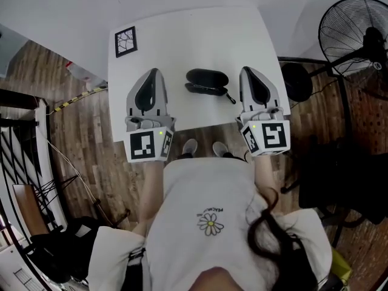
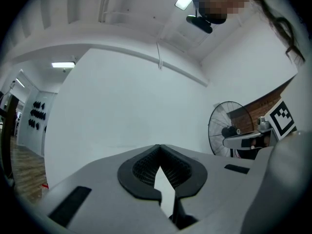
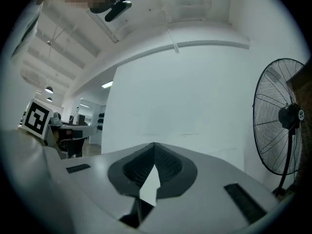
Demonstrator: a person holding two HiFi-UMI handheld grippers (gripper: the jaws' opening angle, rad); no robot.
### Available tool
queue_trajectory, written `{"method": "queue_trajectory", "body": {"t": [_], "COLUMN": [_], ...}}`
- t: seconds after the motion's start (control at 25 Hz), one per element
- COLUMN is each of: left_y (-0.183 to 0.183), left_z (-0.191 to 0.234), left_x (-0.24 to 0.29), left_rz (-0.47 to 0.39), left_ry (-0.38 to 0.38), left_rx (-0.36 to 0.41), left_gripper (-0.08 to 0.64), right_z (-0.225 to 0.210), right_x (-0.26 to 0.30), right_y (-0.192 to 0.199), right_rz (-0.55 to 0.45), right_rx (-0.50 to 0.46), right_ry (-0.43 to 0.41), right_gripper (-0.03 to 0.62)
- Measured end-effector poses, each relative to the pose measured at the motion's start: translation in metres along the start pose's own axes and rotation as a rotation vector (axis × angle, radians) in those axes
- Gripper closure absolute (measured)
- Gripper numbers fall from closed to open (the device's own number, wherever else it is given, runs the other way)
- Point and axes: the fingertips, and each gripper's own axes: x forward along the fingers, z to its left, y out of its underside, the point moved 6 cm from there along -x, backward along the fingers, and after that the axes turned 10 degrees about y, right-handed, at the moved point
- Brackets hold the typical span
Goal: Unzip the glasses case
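Observation:
The black glasses case (image 1: 207, 81) lies on the white table (image 1: 182, 47) between my two grippers; its two shells seem slightly parted, and a zip pull (image 1: 230, 97) trails off its right end. My left gripper (image 1: 153, 71) hangs to the case's left, jaws shut with the tips touching and nothing between them. To the case's right, my right gripper (image 1: 247, 70) is shut and empty too. Neither touches the case. Both gripper views face a white wall, with the left gripper (image 2: 159, 146) and the right gripper (image 3: 154, 144) closed to a point, and the case is out of sight in them.
A square black-and-white marker card (image 1: 125, 41) lies at the table's far left corner. A black standing fan (image 1: 357, 29) is to the right of the table, also seen as the fan (image 3: 285, 116) in the right gripper view. The person's feet (image 1: 203, 147) are at the near table edge, on wooden floor.

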Motion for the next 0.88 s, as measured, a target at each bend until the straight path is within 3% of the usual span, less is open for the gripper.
{"method": "queue_trajectory", "body": {"t": [0.48, 0.88], "left_y": [-0.0039, 0.0014], "left_z": [-0.0049, 0.0007], "left_x": [0.0084, 0.0092], "left_rz": [0.003, 0.02], "left_ry": [0.006, -0.016], "left_rx": [0.067, 0.078], "left_gripper": [0.546, 0.546], "right_z": [0.0035, 0.0008], "right_x": [0.0005, 0.0028], "right_y": [0.0043, 0.0107], "right_rz": [0.015, 0.047], "right_rx": [-0.033, -0.053], "right_ry": [-0.016, -0.021], "right_gripper": [0.584, 0.584]}}
